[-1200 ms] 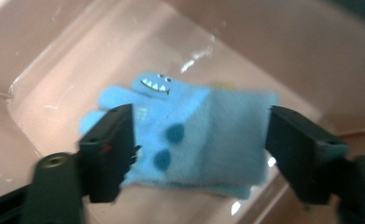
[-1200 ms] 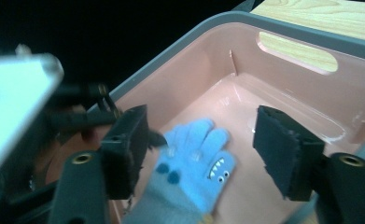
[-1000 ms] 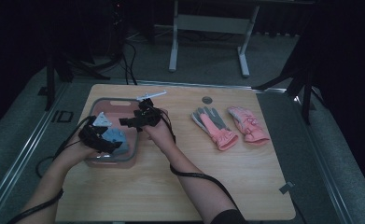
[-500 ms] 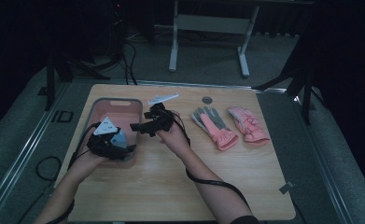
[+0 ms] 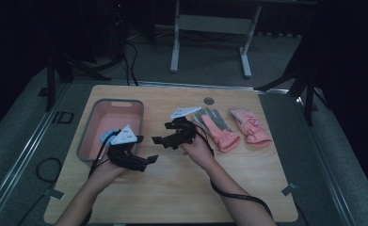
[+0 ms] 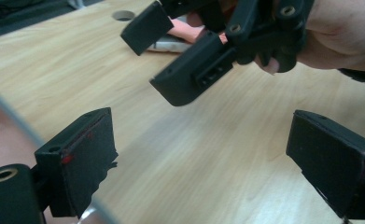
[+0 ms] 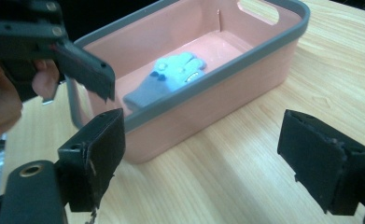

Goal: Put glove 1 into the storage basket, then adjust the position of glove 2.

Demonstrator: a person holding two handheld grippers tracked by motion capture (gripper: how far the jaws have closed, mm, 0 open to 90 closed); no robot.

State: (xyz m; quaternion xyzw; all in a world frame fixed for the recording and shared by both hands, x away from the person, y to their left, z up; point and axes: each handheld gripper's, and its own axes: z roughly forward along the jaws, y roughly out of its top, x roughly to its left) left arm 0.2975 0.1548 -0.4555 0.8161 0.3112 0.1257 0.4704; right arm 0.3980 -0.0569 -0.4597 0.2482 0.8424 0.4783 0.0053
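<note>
Left gripper (image 5: pixel 146 160), black and held in the person's left hand (image 5: pixel 104 169), hovers over the light wooden table (image 5: pixel 172 188) just past the 4 o'clock corner of the pink plastic basket with a grey rim (image 5: pixel 88 136); its jaws stand wide apart with nothing but bare tabletop between them, as the left gripper view (image 6: pixel 208 154) shows. Right gripper (image 5: pixel 160 136), held in the person's right hand (image 5: pixel 198 150), sits near the table's middle, at about 2 o'clock from the left one, and its jaws are likewise spread wide and empty in the right gripper view (image 7: pixel 217 158), pointing toward the basket.

Inside the basket (image 7: pixel 245 70) lies one light blue knitted glove (image 7: pixel 168 77), flat on the pink floor, its fingers toward the handle slot at the far end. Nothing else is visible in the container.

At 3 o'clock from the right hand, two more gloves lie side by side on the wood: a grey-and-pink glove (image 5: pixel 217 127) just beside the wrist, and a pink glove (image 5: pixel 250 125) a little farther out, apart from the first
</note>
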